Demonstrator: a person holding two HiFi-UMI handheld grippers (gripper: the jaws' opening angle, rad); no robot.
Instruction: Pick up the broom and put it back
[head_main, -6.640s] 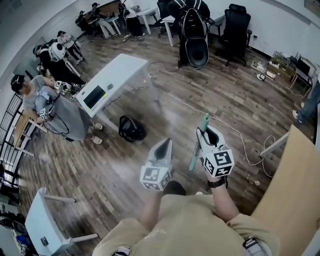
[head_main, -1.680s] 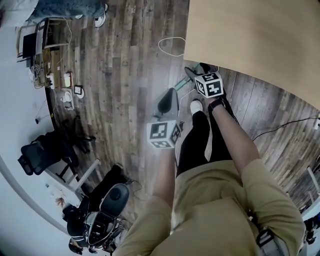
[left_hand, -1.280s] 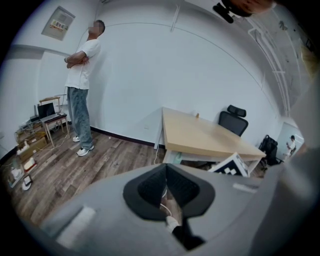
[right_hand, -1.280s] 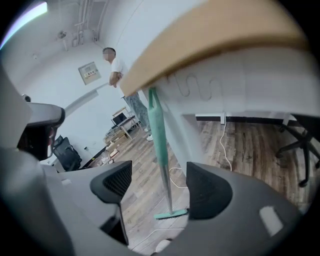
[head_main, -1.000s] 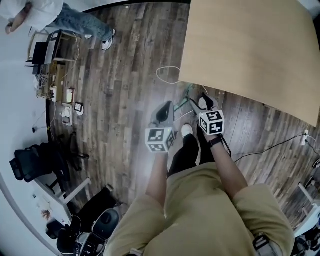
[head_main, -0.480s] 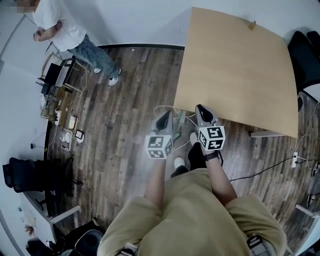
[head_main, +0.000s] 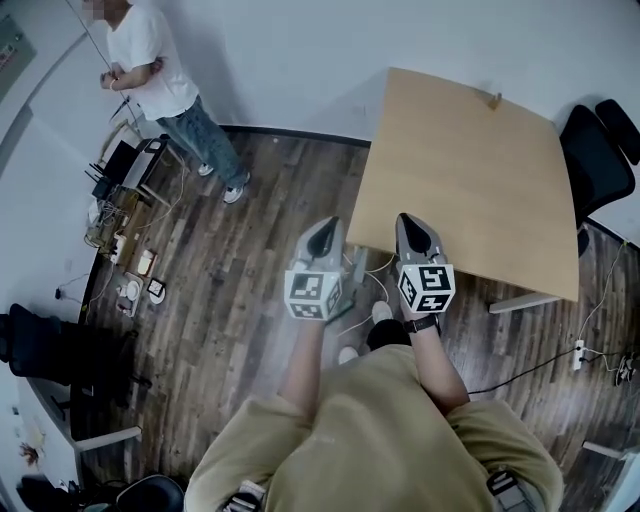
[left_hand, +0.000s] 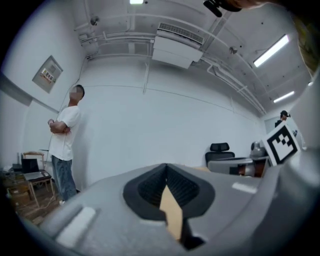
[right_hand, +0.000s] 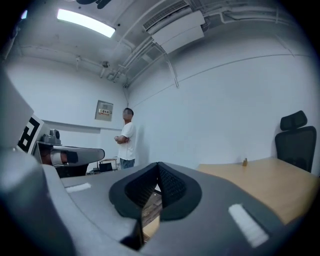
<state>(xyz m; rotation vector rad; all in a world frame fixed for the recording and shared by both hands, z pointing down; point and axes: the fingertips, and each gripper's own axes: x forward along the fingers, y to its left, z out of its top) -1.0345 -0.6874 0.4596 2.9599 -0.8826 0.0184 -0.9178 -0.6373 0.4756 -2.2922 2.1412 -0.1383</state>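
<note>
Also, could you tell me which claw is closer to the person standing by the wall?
Left. The left claw has the person off to its left, across the floor. The right claw is further over, by the near edge of the table.

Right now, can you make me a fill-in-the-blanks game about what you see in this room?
The left gripper and the right gripper both hold ____.
The standing person wears a ____ shirt.
The chair beside the table is ____.
Missing words: nothing; white; black.
</note>
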